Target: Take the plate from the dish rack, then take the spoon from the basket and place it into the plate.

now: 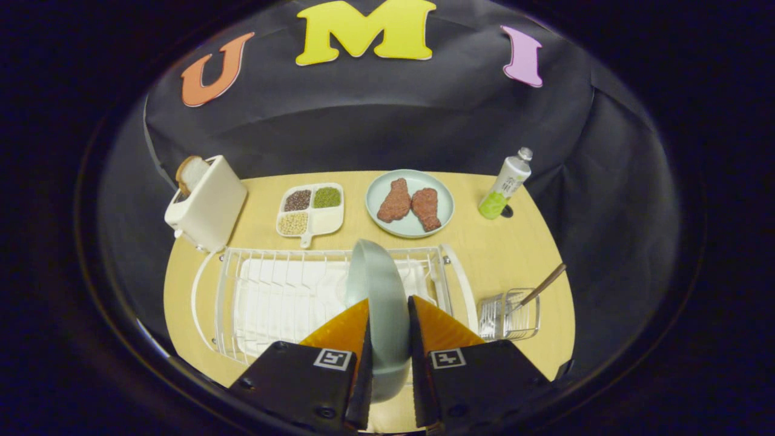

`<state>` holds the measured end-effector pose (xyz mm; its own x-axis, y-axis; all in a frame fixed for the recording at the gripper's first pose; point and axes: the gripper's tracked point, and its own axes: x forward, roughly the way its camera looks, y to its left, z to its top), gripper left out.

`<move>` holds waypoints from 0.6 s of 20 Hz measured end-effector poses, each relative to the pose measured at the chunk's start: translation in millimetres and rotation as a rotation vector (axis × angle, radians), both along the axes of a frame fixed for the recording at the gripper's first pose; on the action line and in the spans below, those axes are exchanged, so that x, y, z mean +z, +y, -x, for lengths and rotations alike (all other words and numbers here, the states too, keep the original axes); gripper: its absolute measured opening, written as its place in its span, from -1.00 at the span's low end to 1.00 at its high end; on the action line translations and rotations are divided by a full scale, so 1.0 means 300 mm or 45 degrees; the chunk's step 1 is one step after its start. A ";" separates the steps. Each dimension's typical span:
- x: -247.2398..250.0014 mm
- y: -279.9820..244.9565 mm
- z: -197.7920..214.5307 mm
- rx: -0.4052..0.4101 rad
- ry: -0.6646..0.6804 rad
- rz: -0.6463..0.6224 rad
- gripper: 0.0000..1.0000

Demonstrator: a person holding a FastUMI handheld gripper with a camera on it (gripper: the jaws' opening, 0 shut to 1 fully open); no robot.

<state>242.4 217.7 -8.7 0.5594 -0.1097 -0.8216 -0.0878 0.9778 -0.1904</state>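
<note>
Black cloth closes off the booth behind a pale wooden tabletop [484, 254], and everything you are working with sits on that surface. Your gripper [389, 321] is clamped on the grey-green plate [378, 290]: the plate stands on edge between the two fingers [342, 330], and both press against its faces. The plate's lower rim drops out of sight between the finger bases, and its upper rim rises just ahead of the fingertips. It stands over the white wire dish rack [272, 290], which lies directly ahead of and to the left of the fingers; whether the plate touches the rack wires cannot be told.

Just to the right of the right finger you have the small wire basket [508, 315]. The spoon [542, 286] stands in it with its handle leaning up and away to the right.

Beyond the rack, four items line the far side of the tabletop. A white toaster [209, 206] with a slice of bread [189, 172] standing in its slot sits far left. A white divided tray [310, 209] holding three kinds of grains and one bare compartment comes next. A light blue plate [375, 194] carrying two pieces of fried chicken [410, 203] lies straight ahead. A tilted bottle [505, 184] with a green base stands to the far right.
</note>
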 end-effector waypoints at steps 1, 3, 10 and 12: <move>0.019 0.001 -0.001 0.023 -0.024 0.031 -0.33; 0.060 0.010 0.027 0.053 -0.053 0.046 -0.37; 0.079 0.048 0.266 0.189 -0.069 -0.344 -0.53; 0.042 0.011 0.364 0.214 -0.044 -0.459 -0.53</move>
<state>133.2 221.0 3.8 0.5732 0.2774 -0.7710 -0.2515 0.9551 0.1567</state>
